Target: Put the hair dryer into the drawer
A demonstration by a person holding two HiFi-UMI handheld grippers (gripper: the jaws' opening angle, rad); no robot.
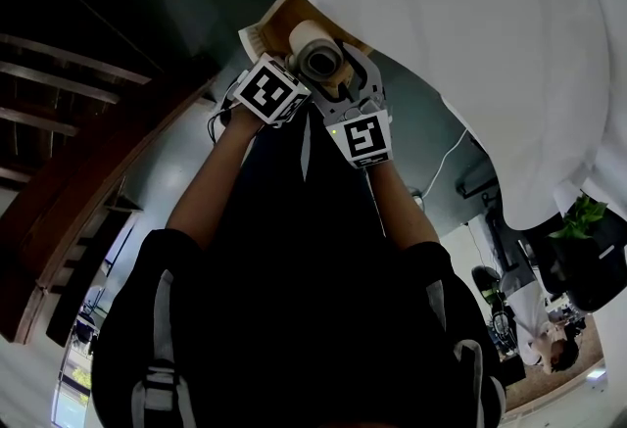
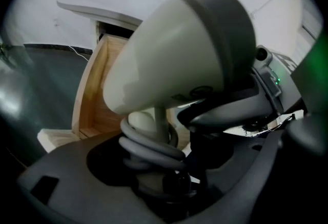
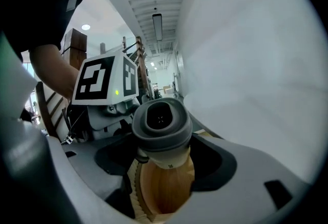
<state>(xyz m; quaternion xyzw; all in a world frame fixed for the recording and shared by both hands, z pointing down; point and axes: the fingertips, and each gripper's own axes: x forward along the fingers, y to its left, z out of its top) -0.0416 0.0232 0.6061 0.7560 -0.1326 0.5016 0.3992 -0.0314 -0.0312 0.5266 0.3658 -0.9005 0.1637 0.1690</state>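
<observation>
Between our two grippers sits the dryer [image 1: 315,59], cream body with a grey nozzle. Left gripper [image 2: 164,156]: jaws wide apart. The dryer's handle and the grey cord [image 2: 148,143] coiled round it stand between them, and as far as we can see the pads aren't pressing. Right gripper [image 3: 164,159]: jaws wide apart too. The nozzle end points at its camera from between them, with a dark gap on either side, so no clamp there either. Just below the right gripper's jaws, behind and under the dryer, we see the bare wood of the drawer [image 3: 161,192]. Ahead and left of the left gripper, the drawer's wooden side wall stands pulled out of the white surface [image 1: 470,24]. So the dryer is at the open drawer, with wood below it. We can't tell whether it rests on the drawer bottom. From the head view both grippers flank the dryer closely, left one on its left, right one on its right, marker cubes facing us. Seen from the right gripper, the left cube [image 3: 105,79] sits just up and left of the nozzle.
</observation>
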